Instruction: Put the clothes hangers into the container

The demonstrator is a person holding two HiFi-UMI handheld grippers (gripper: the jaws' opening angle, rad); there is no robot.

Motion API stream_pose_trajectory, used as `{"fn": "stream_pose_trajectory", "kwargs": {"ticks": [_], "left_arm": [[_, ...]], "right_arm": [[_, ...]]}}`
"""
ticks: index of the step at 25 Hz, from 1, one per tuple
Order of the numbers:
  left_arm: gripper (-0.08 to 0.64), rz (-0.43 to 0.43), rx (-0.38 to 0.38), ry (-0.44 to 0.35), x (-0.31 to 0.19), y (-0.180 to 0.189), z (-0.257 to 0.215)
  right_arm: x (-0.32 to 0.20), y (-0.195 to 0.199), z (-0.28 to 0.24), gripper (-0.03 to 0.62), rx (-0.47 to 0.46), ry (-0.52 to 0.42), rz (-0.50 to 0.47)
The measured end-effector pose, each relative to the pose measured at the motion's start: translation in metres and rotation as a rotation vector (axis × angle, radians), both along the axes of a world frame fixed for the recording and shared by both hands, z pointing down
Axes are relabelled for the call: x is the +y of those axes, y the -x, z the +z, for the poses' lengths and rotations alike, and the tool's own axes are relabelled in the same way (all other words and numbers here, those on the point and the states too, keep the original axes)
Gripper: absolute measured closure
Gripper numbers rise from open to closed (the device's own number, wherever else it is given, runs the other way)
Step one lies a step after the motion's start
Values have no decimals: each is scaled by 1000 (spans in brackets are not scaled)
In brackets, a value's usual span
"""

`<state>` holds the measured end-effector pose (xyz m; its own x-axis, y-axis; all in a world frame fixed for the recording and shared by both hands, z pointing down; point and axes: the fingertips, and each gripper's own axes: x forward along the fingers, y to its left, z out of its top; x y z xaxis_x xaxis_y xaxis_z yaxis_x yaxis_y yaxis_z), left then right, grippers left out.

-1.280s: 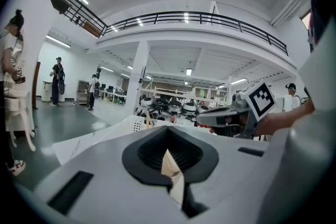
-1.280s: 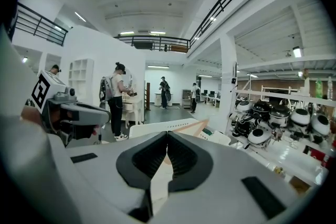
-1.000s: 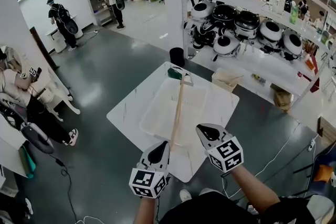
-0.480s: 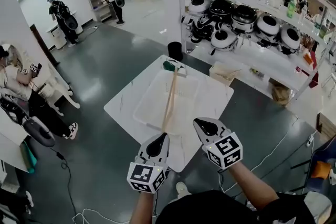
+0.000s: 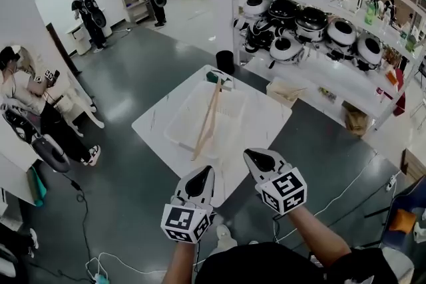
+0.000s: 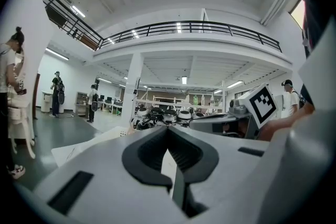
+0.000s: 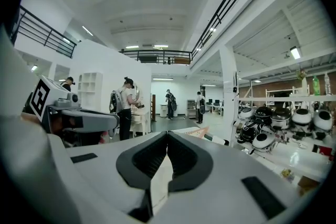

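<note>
Jaws first: my left gripper [image 6: 168,129] is pressed fully together with nothing in it, and my right gripper [image 7: 167,136] is likewise closed and empty. Both hover at the six o'clock edge of the white marble-look table [image 5: 269,126]. At twelve o'clock the pale wooden clothes hangers [image 5: 208,118], two I think, lie inside the clear plastic rectangular container [image 5: 174,133]. No hanger shows outside it, so I judge the job about done.

Near corner of the table [image 5: 153,133] partly hidden behind the left gripper [image 5: 204,171] and right gripper [image 5: 247,153], hook end of the hanger [image 5: 208,118] too small to tell, green item [image 5: 213,77] at the far corner unidentifiable, forearms [image 5: 318,241] cut off below
</note>
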<state>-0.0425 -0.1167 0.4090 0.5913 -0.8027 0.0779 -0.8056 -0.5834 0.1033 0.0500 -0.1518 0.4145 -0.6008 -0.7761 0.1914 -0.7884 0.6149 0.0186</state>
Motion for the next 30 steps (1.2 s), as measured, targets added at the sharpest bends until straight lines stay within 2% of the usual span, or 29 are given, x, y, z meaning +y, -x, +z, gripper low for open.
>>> {"fn": "stream_pose_trajectory", "kwargs": {"ticks": [9,19,30], "left_arm": [[555,-47,19,-23,36,-17,-5],[555,-85,41,-5,75,-31,-2],[555,-119,43,-50,94,-48,-15]], "right_arm": [[34,-19,-5,574,-19,-18,-16],[66,-38,-6,574,-39,-18,-32],[90,-52,-9,574,-52,-37,-73]]}}
